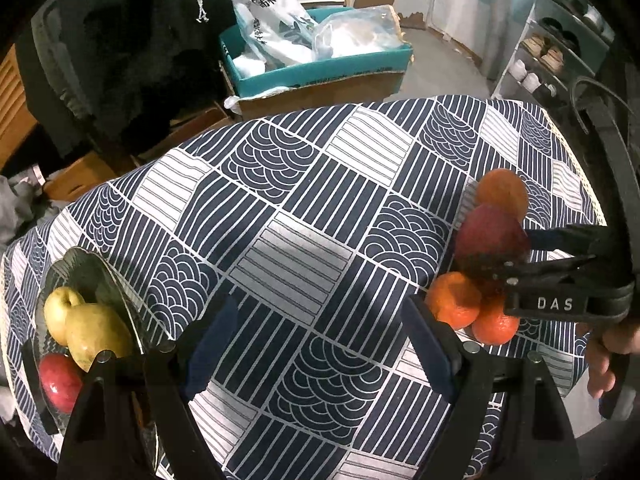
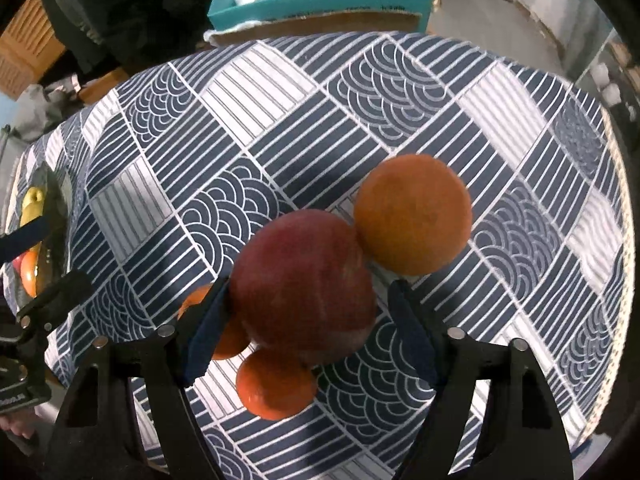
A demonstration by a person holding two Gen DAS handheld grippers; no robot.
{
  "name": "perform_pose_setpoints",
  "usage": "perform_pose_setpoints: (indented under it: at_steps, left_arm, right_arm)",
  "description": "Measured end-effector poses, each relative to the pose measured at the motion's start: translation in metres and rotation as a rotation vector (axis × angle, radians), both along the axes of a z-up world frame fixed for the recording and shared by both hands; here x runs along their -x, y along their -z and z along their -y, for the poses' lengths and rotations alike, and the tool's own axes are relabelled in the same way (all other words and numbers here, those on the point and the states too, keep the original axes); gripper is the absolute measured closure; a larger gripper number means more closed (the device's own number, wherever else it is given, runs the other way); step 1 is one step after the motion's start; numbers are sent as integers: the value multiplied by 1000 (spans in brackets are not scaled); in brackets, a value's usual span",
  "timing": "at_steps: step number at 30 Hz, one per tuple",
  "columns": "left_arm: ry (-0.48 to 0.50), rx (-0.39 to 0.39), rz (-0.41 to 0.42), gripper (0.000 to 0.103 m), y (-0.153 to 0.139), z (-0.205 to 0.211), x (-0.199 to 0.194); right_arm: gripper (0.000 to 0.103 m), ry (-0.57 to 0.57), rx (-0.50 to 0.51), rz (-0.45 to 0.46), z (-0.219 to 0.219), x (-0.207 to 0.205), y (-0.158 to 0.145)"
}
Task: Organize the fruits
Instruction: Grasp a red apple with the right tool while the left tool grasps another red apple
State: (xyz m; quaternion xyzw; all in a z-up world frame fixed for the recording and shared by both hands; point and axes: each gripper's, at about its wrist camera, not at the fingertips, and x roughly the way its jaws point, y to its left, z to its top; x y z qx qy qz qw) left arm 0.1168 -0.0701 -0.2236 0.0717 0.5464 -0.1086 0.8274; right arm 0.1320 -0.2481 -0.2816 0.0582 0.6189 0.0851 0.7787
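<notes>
right tongs [image 2: 308, 320]: fingers set wide around a red apple [image 2: 304, 284]; the left pad [image 2: 208, 328] touches its side, the right pad stands just clear, so a firm hold cannot be told. two small oranges [image 2: 276, 388] lie just below and left of the apple; a large orange [image 2: 412, 216] lies just beyond it. left tongs [image 1: 320, 344]: spread wide, holding nothing, above the patterned tablecloth [image 1: 304, 208]. glass plate [image 1: 80, 264], to their left, holds two pears [image 1: 96, 336] and an apple.
</notes>
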Motion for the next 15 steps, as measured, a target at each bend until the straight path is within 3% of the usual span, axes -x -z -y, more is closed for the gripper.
perform_pose_setpoints:
  at_steps: [9,15]
  left_arm:
    - [47,-2,-13,18,4,17,4]
    - [84,19,-33,18,7,33,9]
  right_arm:
    - [31,16,-62,8,9,7,0]
    - [31,46,-88,43,25,20,-18]
